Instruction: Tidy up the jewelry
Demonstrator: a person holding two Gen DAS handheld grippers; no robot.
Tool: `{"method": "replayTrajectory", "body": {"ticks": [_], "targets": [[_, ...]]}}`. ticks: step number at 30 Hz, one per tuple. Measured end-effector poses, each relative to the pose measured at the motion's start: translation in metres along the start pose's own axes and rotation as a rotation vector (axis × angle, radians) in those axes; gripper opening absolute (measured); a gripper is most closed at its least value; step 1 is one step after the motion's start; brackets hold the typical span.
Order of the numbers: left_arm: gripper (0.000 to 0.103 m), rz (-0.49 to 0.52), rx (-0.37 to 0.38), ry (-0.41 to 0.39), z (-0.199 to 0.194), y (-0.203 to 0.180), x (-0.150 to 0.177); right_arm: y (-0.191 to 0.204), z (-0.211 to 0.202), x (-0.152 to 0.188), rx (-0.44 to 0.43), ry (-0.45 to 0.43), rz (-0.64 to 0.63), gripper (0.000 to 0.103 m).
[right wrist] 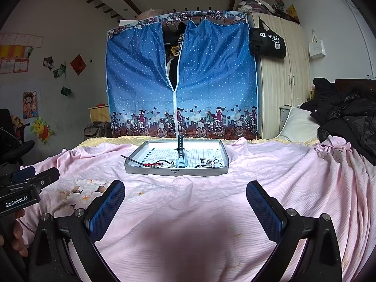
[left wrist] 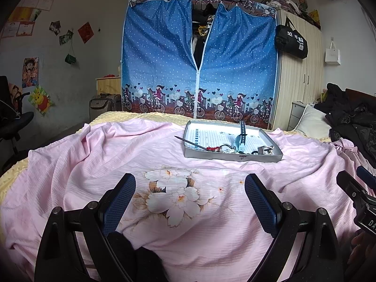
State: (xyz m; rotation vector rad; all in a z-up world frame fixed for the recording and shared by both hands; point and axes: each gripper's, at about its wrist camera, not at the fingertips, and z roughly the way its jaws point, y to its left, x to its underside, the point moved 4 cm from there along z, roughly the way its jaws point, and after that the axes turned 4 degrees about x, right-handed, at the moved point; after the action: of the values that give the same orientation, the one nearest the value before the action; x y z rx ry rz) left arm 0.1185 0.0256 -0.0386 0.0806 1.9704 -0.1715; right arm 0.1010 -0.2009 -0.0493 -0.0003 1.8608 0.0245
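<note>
Both grippers, left (left wrist: pixel 190 188) and right (right wrist: pixel 185 195), hover with fingers wide apart and empty above the pink sheet (right wrist: pixel 211 211). Ahead on it sits the grey tray (right wrist: pixel 176 171), jewelry (right wrist: pixel 162 164) heaped along its near edge beside a blue watch (right wrist: pixel 181 157) with its strap upright; a dark stick (right wrist: pixel 132 160) pokes over the tray's left rim. Behind stands a blue wardrobe (right wrist: pixel 211 82).

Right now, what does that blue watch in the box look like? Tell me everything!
The watch is pale blue with a darker, grey-blue strap that looks rubbery. Its body lies near the front wall of the shallow grey tray, and one strap end sticks up, showing a row of holes. It sits on the tray's gridded white floor, among a jumble of small jewelry at its base. Its face is too small to read. Neither gripper touches it.
</note>
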Motion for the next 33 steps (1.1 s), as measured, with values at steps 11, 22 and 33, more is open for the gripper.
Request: {"method": "replayTrajectory", "body": {"ticks": [11,22,33], "targets": [[0.091,0.006,0.008,0.004,0.0009,-0.0017,0.0006,0.0001,-0.0001,-0.0007,0.001,0.0,0.0,0.103],[0.091,0.009,0.008,0.006,0.001,-0.0026,0.0011,0.004,0.0014,0.0049,0.009,0.007,-0.006,0.103],[0.091,0.004,-0.007,-0.001,0.0002,-0.0029,0.0014,0.0037,0.0015,0.0042,0.01,0.008,-0.006,0.103]]}}
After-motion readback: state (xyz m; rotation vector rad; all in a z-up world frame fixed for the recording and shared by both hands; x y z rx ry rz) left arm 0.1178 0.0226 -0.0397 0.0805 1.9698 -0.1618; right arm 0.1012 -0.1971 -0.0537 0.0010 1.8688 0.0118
